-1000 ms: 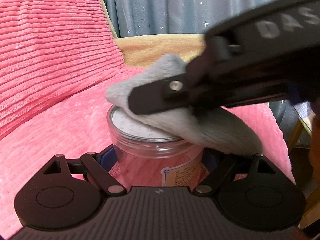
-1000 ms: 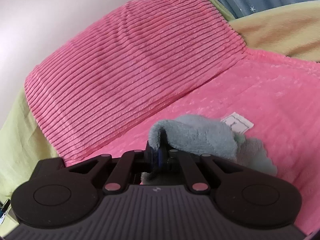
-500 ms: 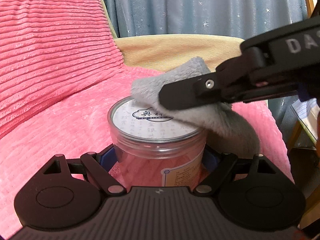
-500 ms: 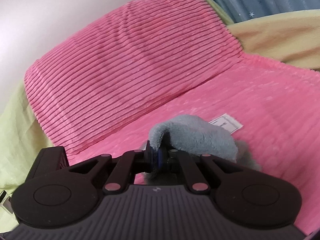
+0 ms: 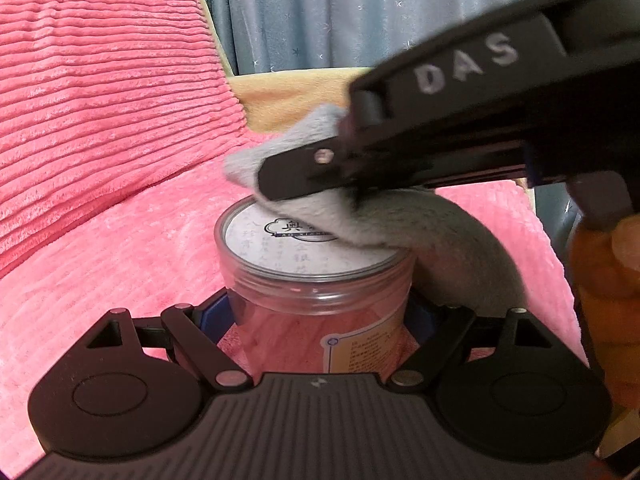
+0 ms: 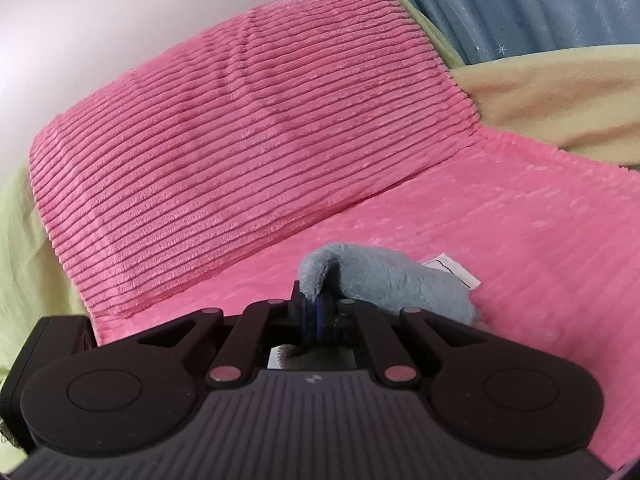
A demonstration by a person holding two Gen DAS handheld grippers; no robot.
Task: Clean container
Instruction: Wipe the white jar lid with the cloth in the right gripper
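A clear plastic container [image 5: 296, 336] with a white printed lid [image 5: 276, 248] stands upright on the pink blanket. My left gripper [image 5: 320, 316] is shut on its sides, with a blue pad [image 5: 214, 318] showing at the left. My right gripper [image 5: 296, 184] comes in from the upper right, black and lettered, and is shut on a fluffy grey cloth [image 5: 420, 224]. The cloth lies across the right and far part of the lid and hangs down behind the container. In the right wrist view the right gripper [image 6: 320, 312] pinches the cloth [image 6: 384, 276], whose white tag [image 6: 456, 274] sticks out.
A ribbed pink cushion [image 5: 100, 92] rises at the left, on the pink blanket [image 5: 120, 264]. Beige fabric [image 5: 288, 88] and a blue star curtain [image 5: 340, 12] lie behind. A person's hand [image 5: 604, 300] holds the right gripper at the right edge.
The right gripper has swept the cloth back to the left over the lid, after sliding right half a second ago. The left gripper and container have stayed still.
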